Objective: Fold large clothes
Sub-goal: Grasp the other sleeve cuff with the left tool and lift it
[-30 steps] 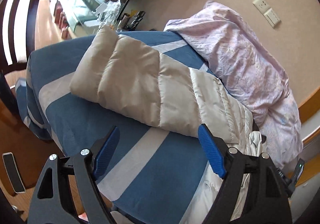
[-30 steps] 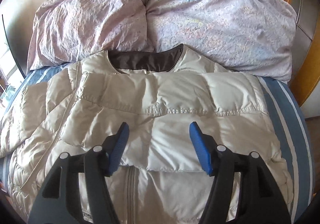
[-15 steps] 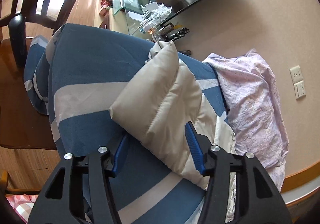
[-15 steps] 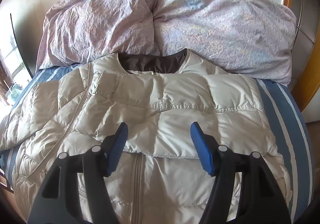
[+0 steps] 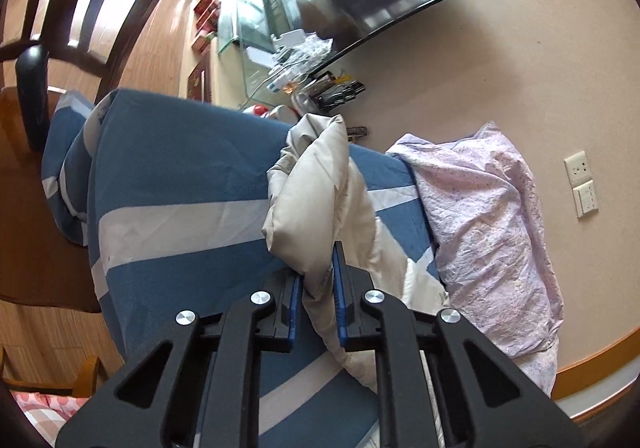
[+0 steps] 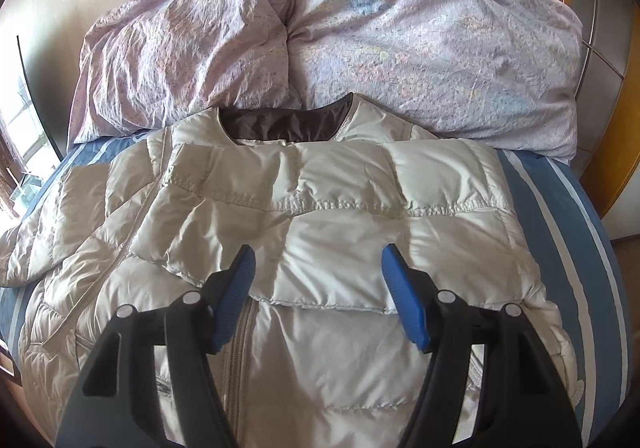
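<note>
Cream quilted fabric is now bunching between the blue pads of your left hand-held gripper point(image 5: 316, 284): its jaws have just been closing, and they are clamping the puffy sleeve point(image 5: 316, 199) of the down jacket point(image 6: 320, 248). A second ago that sleeve was lying flat across the blue striped bed point(image 5: 180, 175), well ahead of open jaws; now it is rising off the cover in a fold that stands up from your grip. That suggests you are starting the sleeve fold, and the next move is probably carrying it inward over the body of the jacket.

Your right hand-held gripper point(image 6: 316, 296) is hovering with its jaws spread and nothing between them, above the jacket's chest near the zip point(image 6: 236, 352). The jacket is lying front-up on the bed, collar toward the lilac duvet point(image 6: 360, 47), with its other sleeve already lying across the chest.
</note>
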`<state>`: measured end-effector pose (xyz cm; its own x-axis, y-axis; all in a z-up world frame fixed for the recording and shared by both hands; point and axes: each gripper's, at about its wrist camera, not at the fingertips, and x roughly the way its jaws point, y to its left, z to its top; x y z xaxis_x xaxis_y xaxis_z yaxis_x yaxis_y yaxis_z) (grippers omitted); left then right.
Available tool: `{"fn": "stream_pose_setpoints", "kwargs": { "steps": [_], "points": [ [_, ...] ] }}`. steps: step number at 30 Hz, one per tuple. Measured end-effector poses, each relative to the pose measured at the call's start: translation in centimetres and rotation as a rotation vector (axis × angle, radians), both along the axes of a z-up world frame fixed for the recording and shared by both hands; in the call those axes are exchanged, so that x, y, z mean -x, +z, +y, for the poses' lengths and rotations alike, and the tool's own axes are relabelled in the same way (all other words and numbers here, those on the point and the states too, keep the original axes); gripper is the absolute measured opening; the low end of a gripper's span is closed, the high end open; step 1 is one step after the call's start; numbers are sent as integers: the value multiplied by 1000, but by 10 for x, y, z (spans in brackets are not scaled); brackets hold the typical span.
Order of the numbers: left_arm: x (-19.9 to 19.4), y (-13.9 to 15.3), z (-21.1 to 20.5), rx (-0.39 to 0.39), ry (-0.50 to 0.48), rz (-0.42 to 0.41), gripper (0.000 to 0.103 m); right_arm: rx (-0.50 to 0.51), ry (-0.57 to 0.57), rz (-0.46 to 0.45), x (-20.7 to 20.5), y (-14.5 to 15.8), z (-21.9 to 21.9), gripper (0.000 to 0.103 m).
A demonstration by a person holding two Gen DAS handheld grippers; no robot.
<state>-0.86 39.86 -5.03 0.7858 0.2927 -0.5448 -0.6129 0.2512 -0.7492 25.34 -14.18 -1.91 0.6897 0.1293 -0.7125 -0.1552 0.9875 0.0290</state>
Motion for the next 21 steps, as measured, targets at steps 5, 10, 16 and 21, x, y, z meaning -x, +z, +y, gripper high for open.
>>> {"fn": "stream_pose_setpoints", "kwargs": {
  "steps": [5,10,16,21],
  "points": [
    [-32,76,-33,-181,-133,-81,12,-15,-26,-16,0,4,-17,66],
    [-78,146,-97,-332,-342,-199,12,-26,-61,-25,2,5,-36,66],
    [-126,180,-179,-390,-601,-299,12,-22,-89,-25,3,1,-55,66],
    [-160,177,-237,-367,-795,-328,12,-33,-114,-34,7,1,-71,66]
  ]
}}
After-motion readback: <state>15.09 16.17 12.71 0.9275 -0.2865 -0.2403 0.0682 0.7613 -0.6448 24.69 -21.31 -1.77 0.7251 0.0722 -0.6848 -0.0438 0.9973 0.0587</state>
